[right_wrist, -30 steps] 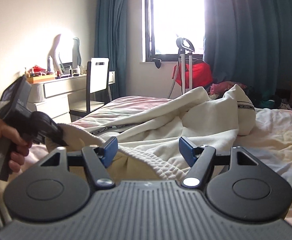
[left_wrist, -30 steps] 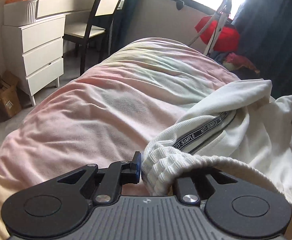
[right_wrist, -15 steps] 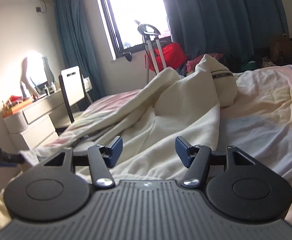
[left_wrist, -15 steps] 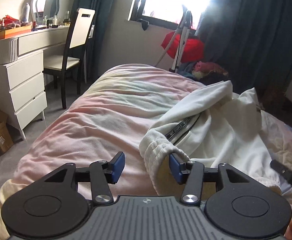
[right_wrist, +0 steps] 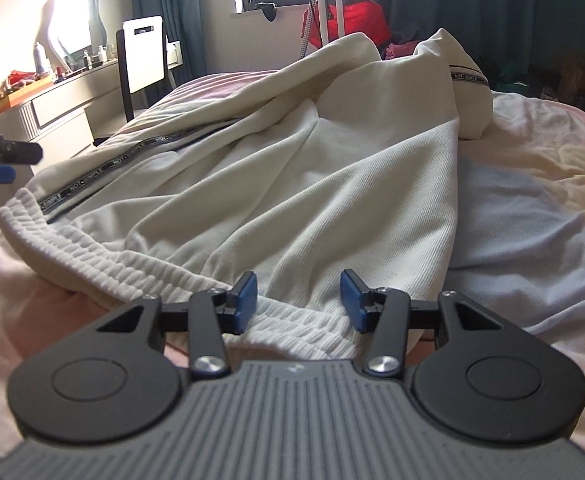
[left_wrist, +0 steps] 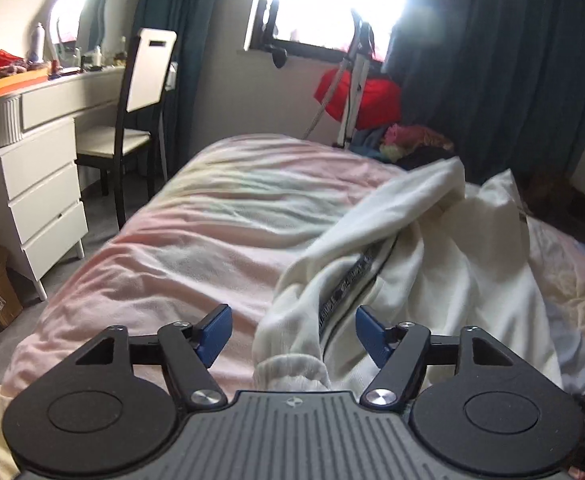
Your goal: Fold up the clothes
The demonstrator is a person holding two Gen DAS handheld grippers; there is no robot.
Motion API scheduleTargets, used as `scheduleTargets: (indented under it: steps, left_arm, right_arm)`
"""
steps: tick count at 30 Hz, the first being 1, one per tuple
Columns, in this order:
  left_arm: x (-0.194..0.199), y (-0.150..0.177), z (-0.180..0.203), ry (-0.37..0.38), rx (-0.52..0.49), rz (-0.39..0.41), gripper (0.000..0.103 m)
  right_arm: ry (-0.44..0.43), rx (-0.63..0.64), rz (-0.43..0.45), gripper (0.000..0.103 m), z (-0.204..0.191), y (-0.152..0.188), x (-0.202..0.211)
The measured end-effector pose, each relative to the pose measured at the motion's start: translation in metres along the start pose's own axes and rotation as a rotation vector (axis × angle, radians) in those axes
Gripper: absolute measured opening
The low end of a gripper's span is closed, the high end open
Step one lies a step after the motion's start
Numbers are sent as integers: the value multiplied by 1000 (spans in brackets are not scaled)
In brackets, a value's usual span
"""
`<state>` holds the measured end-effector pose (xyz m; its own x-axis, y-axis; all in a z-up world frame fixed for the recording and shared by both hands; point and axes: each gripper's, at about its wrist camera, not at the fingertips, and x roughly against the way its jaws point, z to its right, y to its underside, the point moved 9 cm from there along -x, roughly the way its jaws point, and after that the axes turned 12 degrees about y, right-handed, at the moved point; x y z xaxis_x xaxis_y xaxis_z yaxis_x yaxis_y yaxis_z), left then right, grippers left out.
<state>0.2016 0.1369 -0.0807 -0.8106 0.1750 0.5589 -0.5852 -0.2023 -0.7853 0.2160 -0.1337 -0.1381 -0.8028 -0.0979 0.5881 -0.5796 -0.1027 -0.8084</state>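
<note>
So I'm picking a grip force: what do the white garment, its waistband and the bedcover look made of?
Garment: soft matte knit, probably cotton jersey or fleece; fine ribbed lines, loose folds.
Waistband: thicker gathered elastic rib, puckered ridges.
Side tape: flat woven band, printed letters.
Bedcover: soft matte fabric, pastel tie-dye, fine wrinkles; fibre unclear.

Blown-out glare from the window, dim shadowy curtains, fisheye bending and darkening at edges.
</note>
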Motion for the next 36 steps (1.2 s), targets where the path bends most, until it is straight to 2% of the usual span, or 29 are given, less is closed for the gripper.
scheduleTargets:
  steps: [2, 6, 9, 12, 19, 24, 30, 36]
  left_arm:
    - [-19, 10, 0, -9, -31, -64, 74]
    - [-45, 22, -15, -142, -143, -151, 77]
    - [-53, 28, -26, -146, -155, -182, 77]
    - [-49, 26, -32, -111, -97, -173, 77]
    - [-46, 20, -40, -17, 30, -167, 75]
    - [-50, 20, -45, 22, 30, -177, 77]
    - [-49, 23, -39, 56, 14, -170, 75]
    - [-58, 28, -40, 95, 69, -197, 74]
  right_arm:
    - [-4, -18, 8, 49, 3, -4, 2]
    - [-2, -63, 27, 48, 12, -10, 9]
    - [10, -107, 49, 48, 21, -15, 12]
    - [18, -158, 52, 49, 31, -19, 11]
    - [-7, -269, -36, 49, 40, -8, -12]
    - [-18, -322, -55, 49, 47, -5, -18]
    - [26, -327, -31, 50, 50, -6, -15]
    - [-63, -480, -67, 57, 61, -3, -20]
